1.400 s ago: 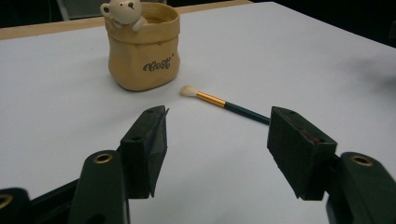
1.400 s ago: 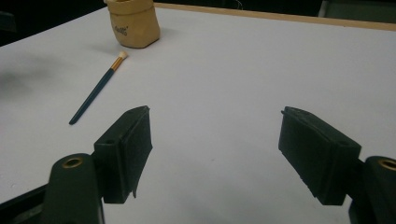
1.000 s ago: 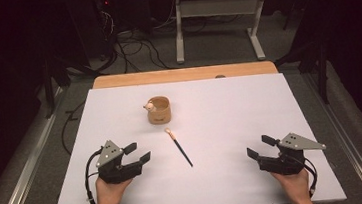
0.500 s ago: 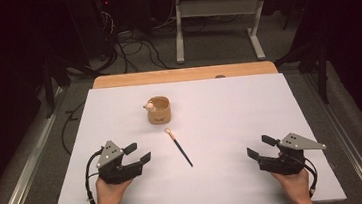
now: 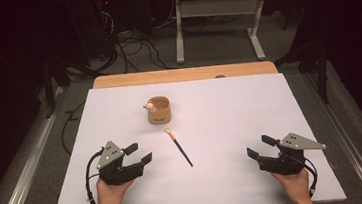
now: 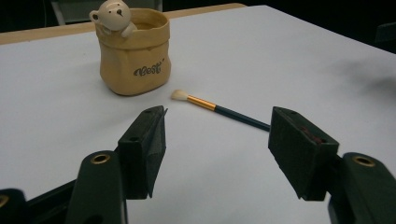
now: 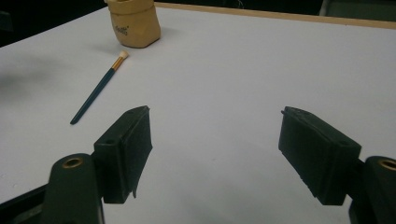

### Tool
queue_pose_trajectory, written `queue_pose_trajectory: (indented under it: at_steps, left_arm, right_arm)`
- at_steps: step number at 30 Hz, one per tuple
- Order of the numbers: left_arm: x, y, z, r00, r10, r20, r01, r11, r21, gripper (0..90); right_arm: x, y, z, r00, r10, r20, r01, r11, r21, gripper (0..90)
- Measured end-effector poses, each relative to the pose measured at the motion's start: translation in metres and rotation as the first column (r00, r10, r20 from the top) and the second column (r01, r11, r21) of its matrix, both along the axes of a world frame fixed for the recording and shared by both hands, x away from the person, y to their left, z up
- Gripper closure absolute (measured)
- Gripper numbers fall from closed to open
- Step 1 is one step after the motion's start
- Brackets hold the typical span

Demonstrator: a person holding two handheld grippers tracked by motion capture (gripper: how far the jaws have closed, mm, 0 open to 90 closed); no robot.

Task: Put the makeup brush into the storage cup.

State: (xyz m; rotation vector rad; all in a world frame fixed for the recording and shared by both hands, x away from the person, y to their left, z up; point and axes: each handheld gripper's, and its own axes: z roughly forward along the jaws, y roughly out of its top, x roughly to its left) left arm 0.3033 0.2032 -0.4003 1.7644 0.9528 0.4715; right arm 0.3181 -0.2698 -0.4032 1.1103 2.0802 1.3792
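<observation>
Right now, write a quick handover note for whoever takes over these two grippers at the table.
Left gripper: open, empty, resting near the table's left front.
Right gripper: open, empty, near the right front.
Paintbrush: lying flat mid-table between the grippers, bristles toward the cup, not touched.
Bear cup: upright just behind the brush tip, apart from it.
Done: nothing visible yet.
Left: probably pick up the brush, closer to the left gripper, and stand it in the cup.
</observation>
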Motion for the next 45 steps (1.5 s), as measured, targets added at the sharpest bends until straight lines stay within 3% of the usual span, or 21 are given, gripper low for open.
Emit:
queue_pose_trajectory:
  at_steps: [19, 45]
  left_arm:
    - [0.002, -0.013, 0.010, 0.9995, -0.028, -0.014, 0.028, 0.9994, -0.020, 35.5]
    - [0.023, -0.055, 0.028, 0.9953, -0.096, -0.005, 0.096, 0.9952, -0.020, 34.3]
  right_arm:
    - [0.000, 0.000, 0.000, 1.0000, 0.006, -0.002, -0.006, 1.000, 0.006, 27.2]
    - [-0.001, 0.002, 0.000, 0.9999, 0.015, 0.000, -0.015, 1.000, 0.010, 26.9]
